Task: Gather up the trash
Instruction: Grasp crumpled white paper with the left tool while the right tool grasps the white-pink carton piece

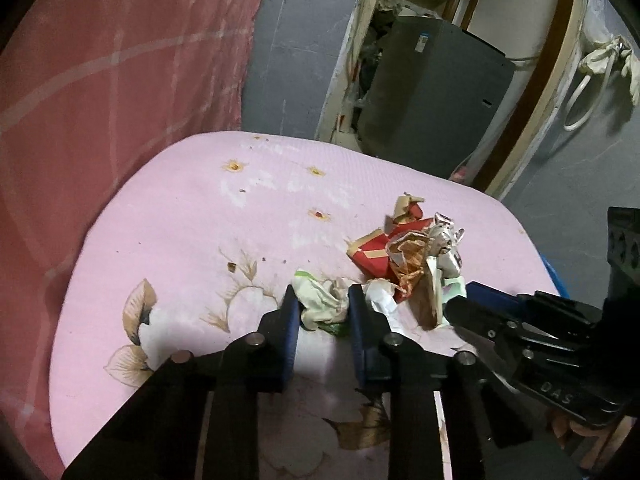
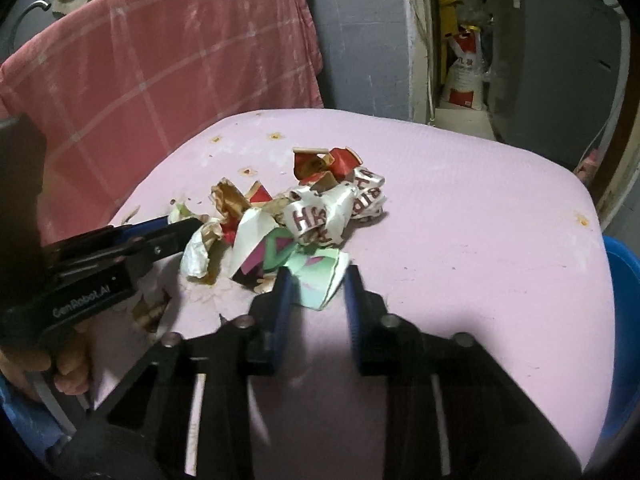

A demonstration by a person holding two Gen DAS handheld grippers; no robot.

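Note:
A heap of crumpled trash (image 1: 404,252) lies on a pink flowered cushion (image 1: 180,220): red card scraps, foil, brown paper and printed wrappers (image 2: 320,216). My left gripper (image 1: 324,312) sits at the near left edge of the heap, its blue pads pressed on a crumpled white-and-green wrapper (image 1: 322,300). My right gripper (image 2: 318,292) is at the near side of the heap, shut on a mint-green paper piece (image 2: 320,284). Each gripper shows in the other's view: the right gripper (image 1: 464,300) from the right, the left gripper (image 2: 188,226) from the left.
A pink checked cloth (image 2: 160,60) hangs behind the cushion. A grey cabinet (image 1: 432,92) stands in the doorway beyond. A blue tub rim (image 2: 624,280) shows at the cushion's right edge. A person's hand (image 2: 68,364) holds the left gripper.

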